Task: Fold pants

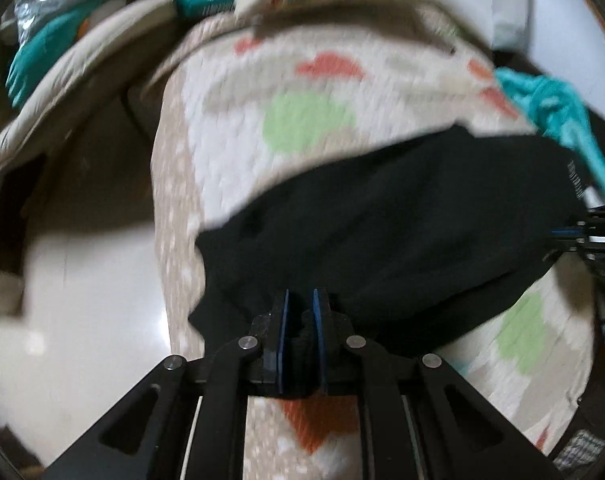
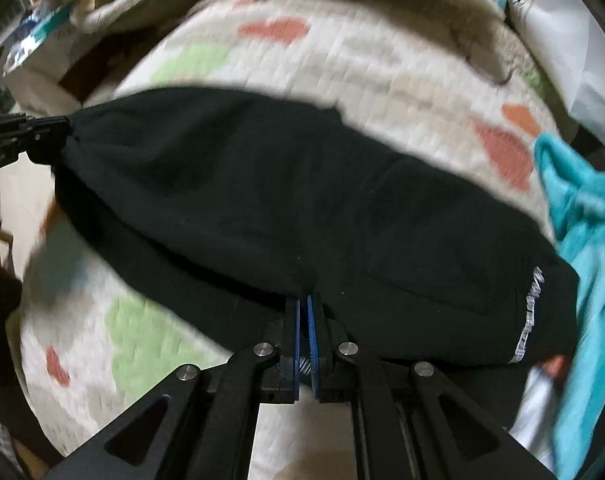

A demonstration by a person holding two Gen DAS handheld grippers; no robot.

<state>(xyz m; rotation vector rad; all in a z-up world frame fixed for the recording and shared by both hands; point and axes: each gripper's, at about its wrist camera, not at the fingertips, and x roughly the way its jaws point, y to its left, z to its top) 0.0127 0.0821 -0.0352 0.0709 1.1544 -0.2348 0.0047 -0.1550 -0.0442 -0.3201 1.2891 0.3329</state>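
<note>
Mid-fold: black pants (image 2: 286, 208) already doubled on the bed (image 2: 342, 64), both hand-held grippers — left (image 1: 301, 312), right (image 2: 303, 312) — clamped on the 6 o'clock edge, final folds seemingly left.

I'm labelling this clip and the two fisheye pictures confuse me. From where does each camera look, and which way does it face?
Left wrist: sits on the left gripper, facing steeply down at the black pants on the quilt; the right gripper shows at its right edge.
Right wrist: sits on the right gripper, facing down at the same pants; the left gripper shows at far left.
Shared: pants, quilt, teal cloth.
</note>
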